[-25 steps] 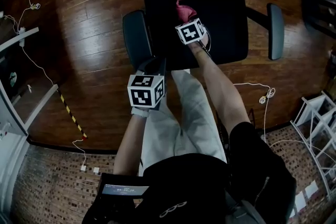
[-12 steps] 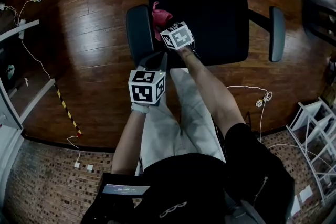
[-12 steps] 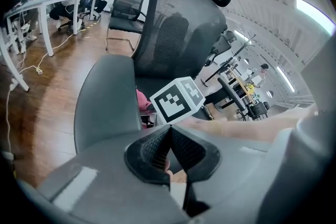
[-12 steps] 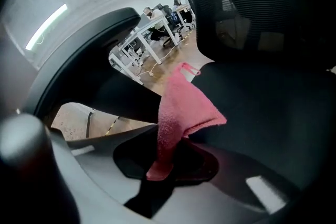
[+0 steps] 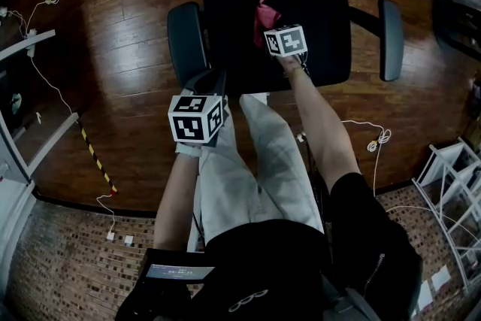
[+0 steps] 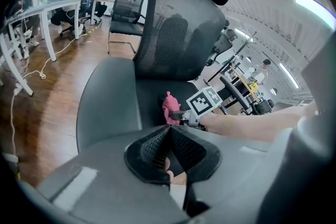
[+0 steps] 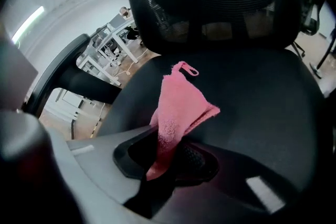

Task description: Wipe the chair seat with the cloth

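At upper centre of the head view, the black chair seat (image 5: pixel 323 26) faces the person. The left gripper (image 6: pixel 169 136), jaws pressed together and empty, waits at the seat's lower-left edge, clear of the stroke. The right gripper (image 7: pixel 167 150) pinches the pink cloth (image 7: pixel 181 102), which drapes forward over mid-seat, apparently touching it for wiping.

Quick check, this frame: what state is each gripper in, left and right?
Left gripper: closed, fingers together with nothing between them.
Right gripper: closed on the pink cloth.
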`<state>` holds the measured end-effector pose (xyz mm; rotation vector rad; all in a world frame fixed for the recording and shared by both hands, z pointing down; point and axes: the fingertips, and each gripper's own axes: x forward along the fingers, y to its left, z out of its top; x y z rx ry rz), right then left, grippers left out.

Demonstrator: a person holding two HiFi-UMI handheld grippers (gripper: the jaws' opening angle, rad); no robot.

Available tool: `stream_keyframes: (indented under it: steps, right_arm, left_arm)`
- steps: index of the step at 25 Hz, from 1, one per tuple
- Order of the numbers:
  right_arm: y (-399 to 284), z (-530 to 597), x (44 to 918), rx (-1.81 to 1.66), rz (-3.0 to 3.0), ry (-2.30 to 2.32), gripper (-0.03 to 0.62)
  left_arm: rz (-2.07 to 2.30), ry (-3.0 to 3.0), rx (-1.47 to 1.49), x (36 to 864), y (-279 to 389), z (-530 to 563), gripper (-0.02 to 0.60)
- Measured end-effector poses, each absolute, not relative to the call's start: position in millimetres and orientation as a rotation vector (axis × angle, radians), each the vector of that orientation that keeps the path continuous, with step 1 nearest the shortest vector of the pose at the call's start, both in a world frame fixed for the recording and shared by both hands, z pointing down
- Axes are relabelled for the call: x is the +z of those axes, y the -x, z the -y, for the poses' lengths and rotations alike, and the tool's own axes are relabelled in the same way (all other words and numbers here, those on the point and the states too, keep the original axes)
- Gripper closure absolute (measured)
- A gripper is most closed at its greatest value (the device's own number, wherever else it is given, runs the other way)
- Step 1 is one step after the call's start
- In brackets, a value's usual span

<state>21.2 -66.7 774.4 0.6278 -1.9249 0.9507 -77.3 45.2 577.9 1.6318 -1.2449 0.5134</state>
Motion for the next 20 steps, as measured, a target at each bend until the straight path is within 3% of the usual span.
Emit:
stream_keyframes:
  steps: [12,20]
  right_arm:
    - [-232,118,762,0.841,1.740,-0.939,0.526]
    - [-319,129,735,0.615,1.558,-1.179,0.526]
  left_arm:
    - [1.293,-1.628,0.542,577,79,-44,0.588]
    - [1.319,-1.636,0.546,576,79,-44,0.588]
